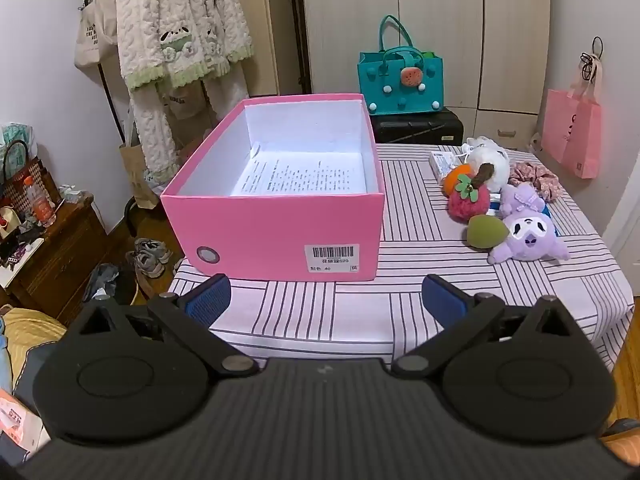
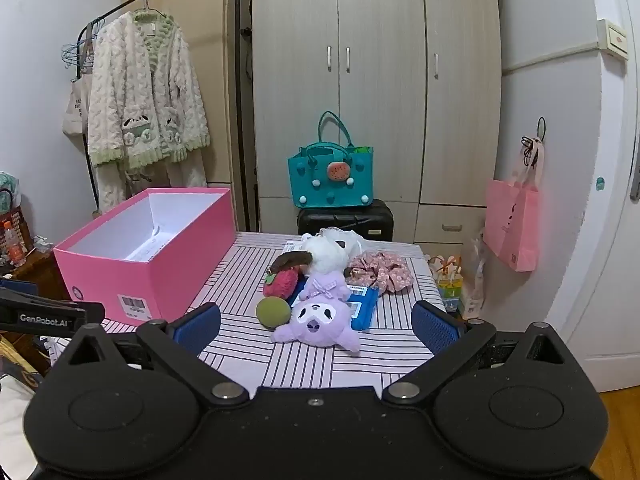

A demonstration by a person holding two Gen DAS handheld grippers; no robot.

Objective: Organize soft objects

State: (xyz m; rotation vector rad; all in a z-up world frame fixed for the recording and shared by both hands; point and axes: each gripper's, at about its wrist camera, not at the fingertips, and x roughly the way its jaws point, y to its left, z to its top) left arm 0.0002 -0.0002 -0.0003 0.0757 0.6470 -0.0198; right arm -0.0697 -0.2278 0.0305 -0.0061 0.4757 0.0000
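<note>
An open pink box (image 1: 276, 236) (image 2: 160, 264) stands on the striped tablecloth with only printed paper inside. To its right lies a heap of soft things: a purple plush (image 1: 528, 236) (image 2: 318, 320), a green ball (image 1: 486, 232) (image 2: 273, 311), a red strawberry plush (image 1: 470, 202) (image 2: 282, 282), a white plush (image 1: 490, 168) (image 2: 326, 254) and a pink floral scrunchie (image 1: 536, 178) (image 2: 380, 270). My left gripper (image 1: 326, 300) is open in front of the box. My right gripper (image 2: 316, 320) is open, just short of the purple plush. Neither holds anything.
A teal bag (image 2: 330, 178) sits on a black case (image 2: 344, 220) behind the table. Blue packets (image 2: 362, 306) lie under the plush heap. A pink bag (image 2: 512, 224) hangs on the right wall. A clothes rack with a fleecy robe (image 2: 140, 100) stands at the left.
</note>
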